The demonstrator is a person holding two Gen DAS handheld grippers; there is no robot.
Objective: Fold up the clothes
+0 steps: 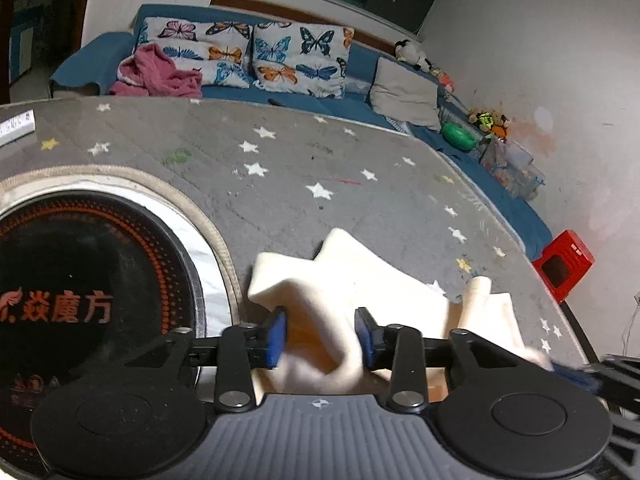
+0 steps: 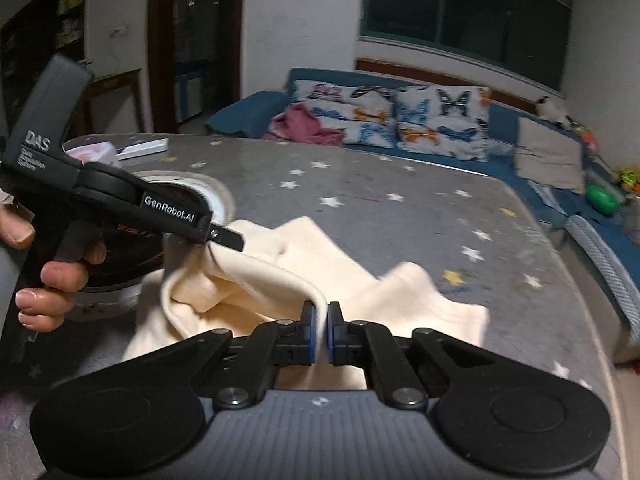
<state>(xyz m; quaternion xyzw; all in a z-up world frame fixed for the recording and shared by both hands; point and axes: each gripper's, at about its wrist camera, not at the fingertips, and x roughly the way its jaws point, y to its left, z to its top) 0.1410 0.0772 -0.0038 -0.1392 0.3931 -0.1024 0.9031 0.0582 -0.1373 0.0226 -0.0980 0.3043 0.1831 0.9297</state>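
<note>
We're over a grey star-printed table [image 1: 320,152] with a round black heater plate [image 1: 92,280] at lower left, and a blue sofa [image 2: 256,112] with butterfly cushions [image 1: 300,60] along the top. The cream garment [image 2: 260,276] lies bunched at frame centre. Our right gripper [image 2: 321,330] pinches its fold tightly; our left gripper [image 1: 320,338] has fingers spread around cloth. The garment's near edge hides under the grippers.

The right gripper [image 2: 322,330] has its jaws pinched nearly together. The left gripper [image 1: 321,335] holds its jaws apart, gripped by a bare hand [image 2: 48,280] behind them.
</note>
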